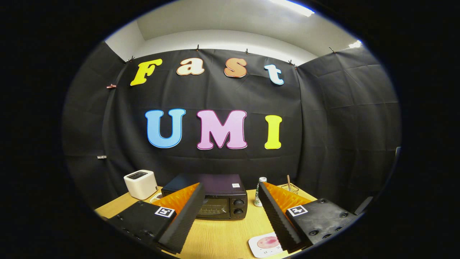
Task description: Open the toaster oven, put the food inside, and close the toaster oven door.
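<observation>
A black toaster oven (215, 198) stands on the wooden table (215, 233), beyond my fingers, its glass door shut and two knobs on its right side. My gripper (229, 199) is open, raised above the table, with a wide gap and nothing between the fingers. Just ahead of the right finger, a small white plate (265, 244) lies on the table with a pinkish round piece of food on it, partly hidden by that finger.
A white pop-up toaster (141, 184) stands left of the oven. A small white bottle (259, 191) is right of the oven, and behind it a clear holder with a wooden stick (288, 184). Black cloth walls close the booth behind.
</observation>
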`<state>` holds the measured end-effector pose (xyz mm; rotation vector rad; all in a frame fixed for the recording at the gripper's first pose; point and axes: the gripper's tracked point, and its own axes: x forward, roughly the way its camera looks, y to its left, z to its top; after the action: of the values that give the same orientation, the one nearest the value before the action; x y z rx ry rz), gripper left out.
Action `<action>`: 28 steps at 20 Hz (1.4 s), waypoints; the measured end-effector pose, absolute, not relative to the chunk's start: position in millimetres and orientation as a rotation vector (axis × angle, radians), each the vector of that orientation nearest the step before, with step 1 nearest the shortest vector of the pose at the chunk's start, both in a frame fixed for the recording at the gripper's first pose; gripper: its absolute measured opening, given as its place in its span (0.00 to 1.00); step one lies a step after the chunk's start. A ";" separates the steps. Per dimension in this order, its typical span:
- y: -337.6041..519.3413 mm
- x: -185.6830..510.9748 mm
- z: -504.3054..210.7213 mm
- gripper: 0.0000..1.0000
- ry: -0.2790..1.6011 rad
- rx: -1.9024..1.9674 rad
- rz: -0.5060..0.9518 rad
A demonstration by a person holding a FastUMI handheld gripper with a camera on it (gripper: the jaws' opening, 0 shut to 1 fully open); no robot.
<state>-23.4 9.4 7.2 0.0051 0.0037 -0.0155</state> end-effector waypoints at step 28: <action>88.1 119.9 -100.3 0.98 0.309 0.082 0.005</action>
<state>119.9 88.1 -100.3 0.0823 0.3089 0.0046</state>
